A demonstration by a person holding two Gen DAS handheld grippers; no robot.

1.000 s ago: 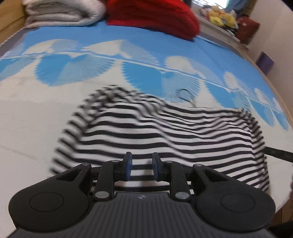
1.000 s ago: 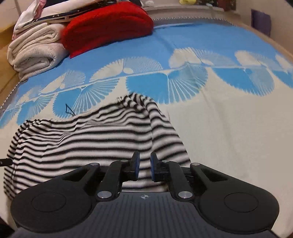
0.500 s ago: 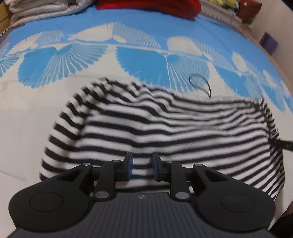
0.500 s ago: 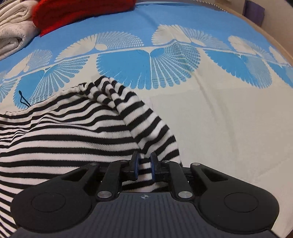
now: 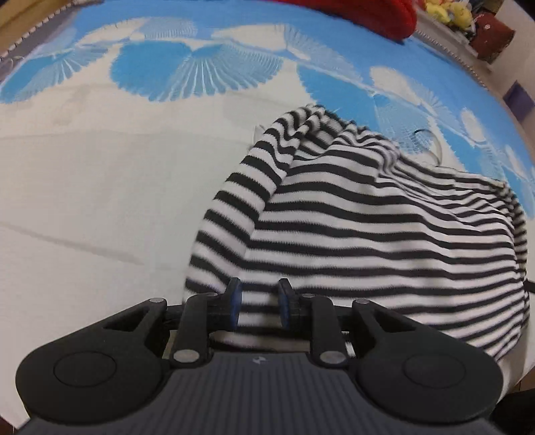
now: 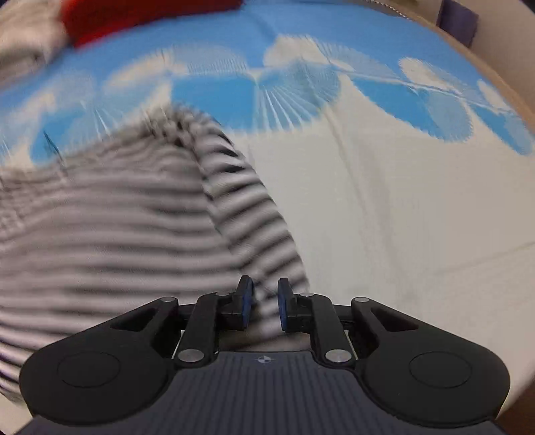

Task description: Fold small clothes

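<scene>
Across the bed, with its blue-and-white fan-patterned cover, lies the striped garment — black and white, spread with its long axis running from one gripper to the other, stripes along that same line. A folded flap or sleeve runs up its edge on each side, pointing toward the red bundle at the far end of the bed. It looks a light, soft knit that will sag and wrinkle, so I judge the near hem corners the best places to take hold, pinching both layers together. The left gripper stands at the near left corner, its jaws narrowly apart with striped cloth between them, pads not plainly pressing. The right gripper is at the near right corner — its jaws have just been opening a little, cloth between them, though blur hides whether they pinch it
</scene>
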